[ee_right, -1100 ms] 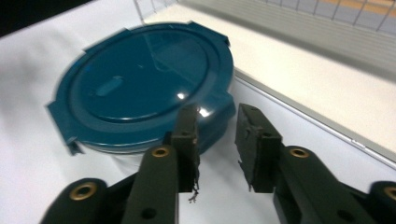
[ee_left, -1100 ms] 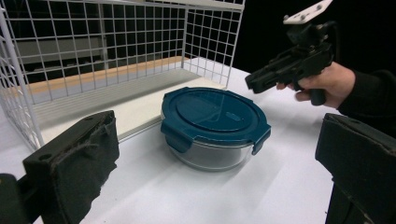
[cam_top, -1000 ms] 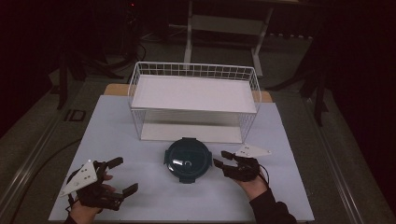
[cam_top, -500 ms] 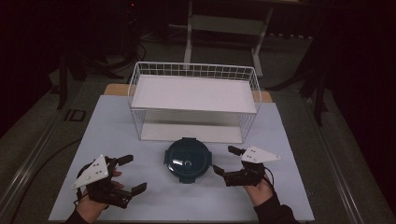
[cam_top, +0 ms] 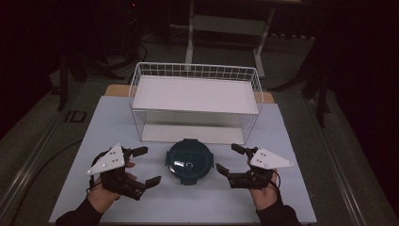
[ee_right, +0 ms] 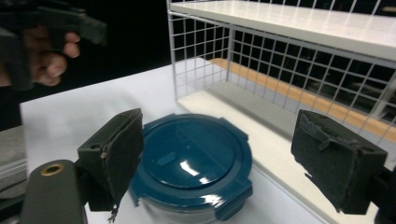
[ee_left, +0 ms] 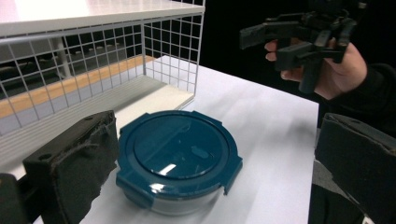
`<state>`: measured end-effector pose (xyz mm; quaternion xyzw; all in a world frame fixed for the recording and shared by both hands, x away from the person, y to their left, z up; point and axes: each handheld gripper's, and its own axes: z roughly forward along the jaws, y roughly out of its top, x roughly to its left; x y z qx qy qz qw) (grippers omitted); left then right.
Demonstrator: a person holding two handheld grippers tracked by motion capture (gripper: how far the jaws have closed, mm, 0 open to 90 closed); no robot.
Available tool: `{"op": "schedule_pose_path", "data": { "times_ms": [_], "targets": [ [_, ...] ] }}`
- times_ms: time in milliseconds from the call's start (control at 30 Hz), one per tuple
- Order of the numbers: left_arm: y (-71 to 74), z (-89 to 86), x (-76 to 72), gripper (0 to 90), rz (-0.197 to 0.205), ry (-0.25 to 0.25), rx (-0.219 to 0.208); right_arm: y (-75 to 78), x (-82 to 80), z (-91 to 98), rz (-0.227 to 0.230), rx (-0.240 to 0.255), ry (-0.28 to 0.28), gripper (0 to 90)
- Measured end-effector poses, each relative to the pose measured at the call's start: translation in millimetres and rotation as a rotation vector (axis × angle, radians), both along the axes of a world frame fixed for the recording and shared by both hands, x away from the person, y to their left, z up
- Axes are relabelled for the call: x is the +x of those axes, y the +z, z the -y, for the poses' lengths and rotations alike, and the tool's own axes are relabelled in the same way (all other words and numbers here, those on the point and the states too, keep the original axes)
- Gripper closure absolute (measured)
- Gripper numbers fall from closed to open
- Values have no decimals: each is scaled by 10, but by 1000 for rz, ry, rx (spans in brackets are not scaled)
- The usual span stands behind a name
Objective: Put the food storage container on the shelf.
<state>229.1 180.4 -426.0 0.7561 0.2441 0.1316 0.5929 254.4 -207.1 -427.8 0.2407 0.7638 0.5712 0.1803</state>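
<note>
Got both claws, left (cam_top: 144, 165) and right (cam_top: 229, 159), spread wide either side of the teal-lidded container (cam_top: 188, 160) on the bench (cam_top: 291, 141), gripping nothing, probably to lift it from both sides.

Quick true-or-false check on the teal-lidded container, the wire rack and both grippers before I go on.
1. The container sits on the table in front of the wire rack. True.
2. The container's lid is off. False: the teal lid is on.
3. The left gripper grips the container. False: its jaws stand open, apart from it.
4. The right gripper is open, with the container beside it. True.
5. The container stands on the rack's top shelf. False: it is on the table.
</note>
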Motion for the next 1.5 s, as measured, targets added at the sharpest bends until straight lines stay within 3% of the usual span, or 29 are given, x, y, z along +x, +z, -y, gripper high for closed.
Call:
{"op": "schedule_pose_path", "data": {
  "times_ms": [100, 200, 433, 533, 667, 767, 967, 1133, 1233, 1333, 1500],
  "targets": [
    [39, 21, 87, 0, -13, 4, -2, 1, -12, -11, -18, -20, -15, 167],
    [71, 26, 182, 0, -32, 14, -8, 9, -45, -20, 21, -27, -34, 163],
    [99, 31, 375, 0, -78, 26, -17, 41, -48, 6, 53, 13, -28, 135],
    [80, 58, 460, 0, -106, 36, -5, 51, -61, 9, 53, 12, -56, 125],
    [8, 88, 587, 0, -187, 64, 16, 25, -60, 14, 39, 18, -87, 111],
    [-83, 91, 690, 0, -273, 99, 15, -8, -50, 16, 37, 5, -96, 103],
    [-277, 117, 855, 0, -439, 89, 12, -77, -36, -24, 22, -12, -94, 103],
    [-438, 140, 983, 0, -583, 67, -24, -112, -25, -54, 11, -18, -84, 103],
    [-518, 151, 1038, 0, -661, 82, -11, -121, -26, -61, 10, -24, -80, 104],
    [-592, 151, 1081, 0, -723, 81, -1, -130, -31, -64, 7, -33, -80, 104],
    [-700, 117, 1135, 69, -839, 93, -21, -154, -15, -58, -10, -34, -79, 106]
  ]
}}
